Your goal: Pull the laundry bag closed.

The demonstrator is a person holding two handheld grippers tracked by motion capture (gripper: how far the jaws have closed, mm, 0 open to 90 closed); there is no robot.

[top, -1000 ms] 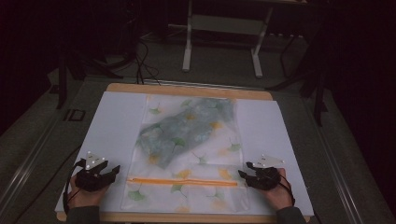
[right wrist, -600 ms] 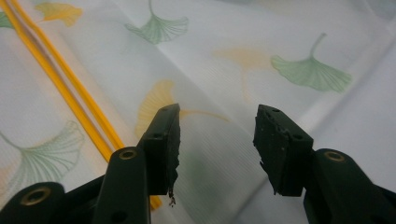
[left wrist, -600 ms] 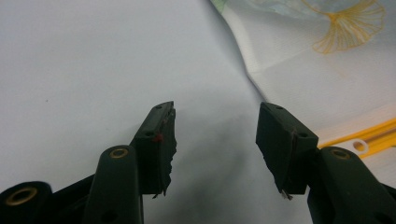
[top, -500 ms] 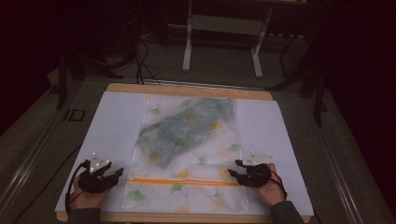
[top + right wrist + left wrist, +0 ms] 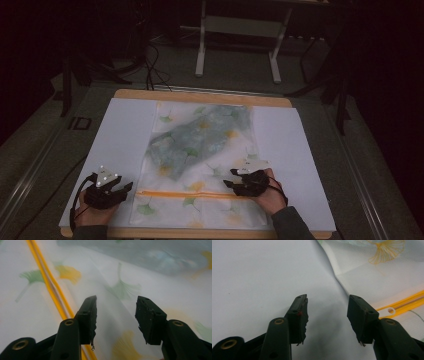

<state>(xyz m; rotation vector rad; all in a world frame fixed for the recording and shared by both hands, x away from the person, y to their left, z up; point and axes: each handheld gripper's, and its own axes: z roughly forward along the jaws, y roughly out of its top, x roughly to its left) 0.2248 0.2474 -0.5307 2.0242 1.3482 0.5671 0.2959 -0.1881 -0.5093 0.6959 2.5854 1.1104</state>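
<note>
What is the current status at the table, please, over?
Left gripper open, over white sheet beside the bag's edge. Right gripper open, above the leaf-print mesh bag near its orange zipper. Nothing in the way.

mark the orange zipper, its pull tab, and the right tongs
Orange zipper on the leaf-print mesh bag (image 5: pixel 200 194): high view, mid-length of the stripe.
White ring-shaped zipper pull tab (image 5: pixel 390 311): left gripper view, on the ring.
Right tongs (image 5: pixel 116 320): right gripper view, midway between the tips.

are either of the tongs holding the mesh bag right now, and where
Nothing is held. Left tongs gape over the white sheet; right tongs gape above the mesh bag.
</note>
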